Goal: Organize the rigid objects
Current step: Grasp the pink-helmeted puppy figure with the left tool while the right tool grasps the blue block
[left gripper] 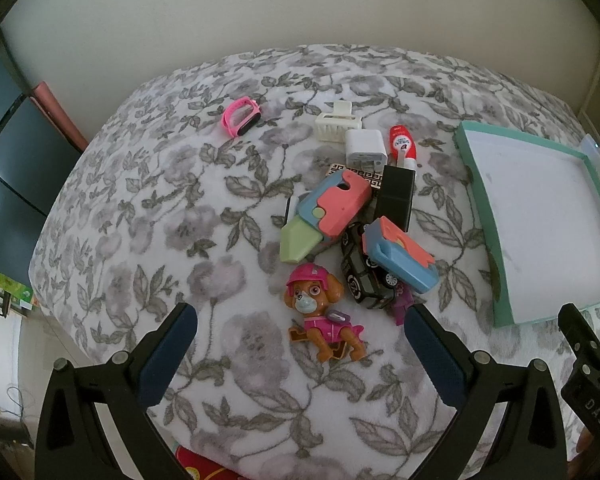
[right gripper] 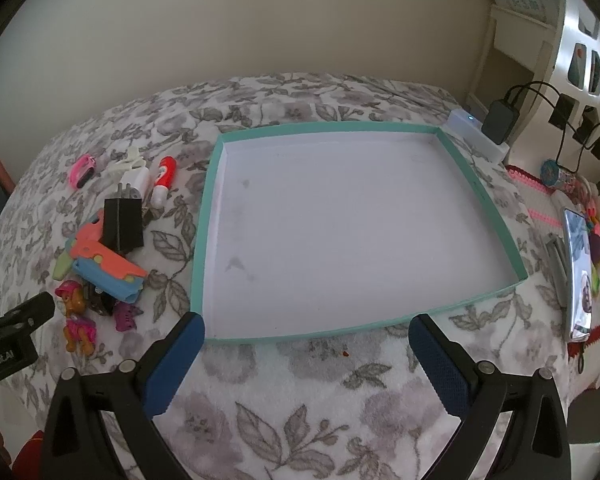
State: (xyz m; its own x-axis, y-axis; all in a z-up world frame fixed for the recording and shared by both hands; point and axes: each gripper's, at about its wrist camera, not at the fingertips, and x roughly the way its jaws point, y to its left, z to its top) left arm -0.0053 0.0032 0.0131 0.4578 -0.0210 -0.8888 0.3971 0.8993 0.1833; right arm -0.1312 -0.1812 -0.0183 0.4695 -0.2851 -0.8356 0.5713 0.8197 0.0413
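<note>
On the bed, over a blanket (left gripper: pixel 148 208) printed with grey flowers and leaves, a heap of small toys and gadgets lies beside a shallow teal tray (right gripper: pixel 204 216) with a white floor, which holds nothing. In the left wrist view the left tool (left gripper: pixel 300 344) hangs above the blanket with its blue-padded fingers spread wide and nothing between them; a toy puppy (left gripper: pixel 320 312) in a pink helmet and pink vest lies on its back in the gap, nearest the camera. Just beyond it a black toy car (left gripper: pixel 360 280) lies partly under a blue and coral block toy (left gripper: pixel 400 256), with a small purple piece (left gripper: pixel 402 306) poking out beside the car. A second, larger block toy (left gripper: pixel 324 212) with a green tip rests against a black charger (left gripper: pixel 396 196). Farther back lie a white charger (left gripper: pixel 366 146), a red and white tube (left gripper: pixel 402 144), and a cream hair clip (left gripper: pixel 336 122). A pink watch band (left gripper: pixel 240 116) lies well apart from the heap, off to the left.

In the right wrist view the right tool (right gripper: pixel 306 354) is likewise wide open and empty, poised at the tray's near edge. Past the tray's far corner a white box (right gripper: pixel 476 132) with a small lit dot carries a dark plug (right gripper: pixel 500 116), and a phone (right gripper: pixel 578 272) lies on the right among bright trinkets
</note>
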